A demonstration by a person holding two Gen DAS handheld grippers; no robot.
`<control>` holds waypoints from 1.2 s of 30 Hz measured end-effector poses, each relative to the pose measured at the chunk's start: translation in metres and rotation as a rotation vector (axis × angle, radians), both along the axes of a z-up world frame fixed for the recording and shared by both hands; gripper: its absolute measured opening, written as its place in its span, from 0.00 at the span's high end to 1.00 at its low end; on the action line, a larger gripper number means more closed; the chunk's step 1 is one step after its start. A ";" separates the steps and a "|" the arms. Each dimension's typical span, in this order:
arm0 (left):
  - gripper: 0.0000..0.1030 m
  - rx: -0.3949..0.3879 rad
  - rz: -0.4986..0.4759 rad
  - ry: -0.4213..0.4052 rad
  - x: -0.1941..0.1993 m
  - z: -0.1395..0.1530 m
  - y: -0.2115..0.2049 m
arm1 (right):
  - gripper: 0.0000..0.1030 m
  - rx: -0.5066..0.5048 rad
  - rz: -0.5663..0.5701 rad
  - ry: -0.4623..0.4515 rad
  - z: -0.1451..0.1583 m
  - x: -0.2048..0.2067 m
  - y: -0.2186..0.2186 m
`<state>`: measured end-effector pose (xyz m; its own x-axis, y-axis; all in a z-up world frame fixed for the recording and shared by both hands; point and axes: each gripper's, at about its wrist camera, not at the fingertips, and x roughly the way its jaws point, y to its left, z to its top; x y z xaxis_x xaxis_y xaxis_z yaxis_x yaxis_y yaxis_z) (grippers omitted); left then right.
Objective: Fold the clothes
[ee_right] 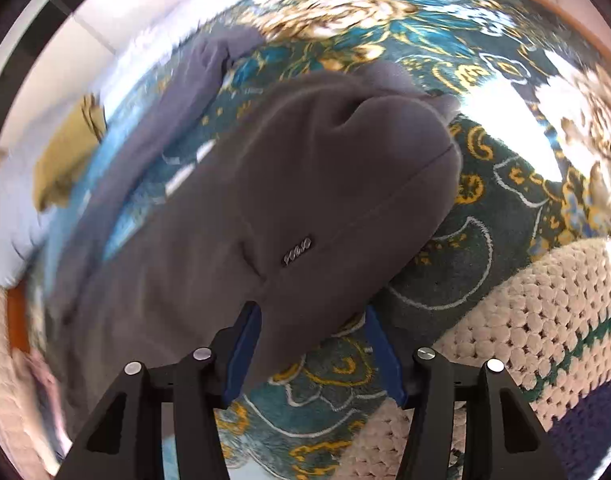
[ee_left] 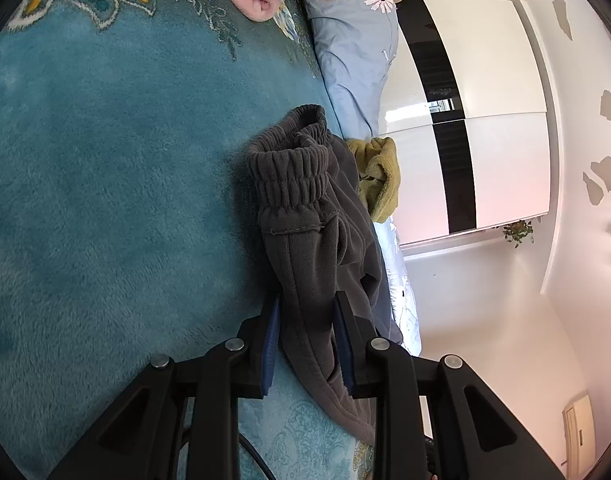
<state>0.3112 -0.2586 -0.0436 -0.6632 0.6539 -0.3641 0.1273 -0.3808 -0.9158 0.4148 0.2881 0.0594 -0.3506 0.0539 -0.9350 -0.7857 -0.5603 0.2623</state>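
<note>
Left wrist view: left gripper (ee_left: 307,344) pinches the grey sweatpants (ee_left: 305,240) lying lengthwise ahead along the teal blanket's (ee_left: 105,200) right edge. Right gripper (ee_right: 311,344), jaws half open, has the fabric's edge between them, grip uncertain.

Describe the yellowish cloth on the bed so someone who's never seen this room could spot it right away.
Start from the teal floral blanket covering the bed, then find the grey sweatpants held in the left gripper. Just beyond their elastic waistband lies the olive-yellow cloth, crumpled, the only mustard-coloured fabric there.
</note>
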 end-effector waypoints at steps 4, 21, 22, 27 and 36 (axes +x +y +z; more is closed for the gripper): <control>0.74 0.001 0.001 -0.002 0.000 0.000 0.001 | 0.43 -0.015 0.043 -0.036 -0.005 -0.012 -0.005; 0.74 -0.005 -0.004 0.000 -0.001 0.001 0.000 | 0.45 -0.001 -0.093 0.166 -0.005 -0.001 0.016; 0.74 -0.011 -0.005 0.001 -0.001 0.001 0.001 | 0.46 0.010 -0.079 0.161 -0.006 -0.004 0.015; 0.76 -0.061 -0.005 0.009 -0.005 0.006 0.002 | 0.88 0.026 -0.024 0.157 -0.007 -0.011 0.026; 0.95 -0.154 0.023 0.047 -0.004 0.021 0.006 | 0.95 -0.022 0.030 0.357 0.019 -0.005 0.032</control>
<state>0.3075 -0.2530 -0.0222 -0.6960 0.5775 -0.4267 0.0955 -0.5146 -0.8521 0.4095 0.3203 0.0788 -0.6565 0.0197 -0.7541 -0.6255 -0.5731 0.5295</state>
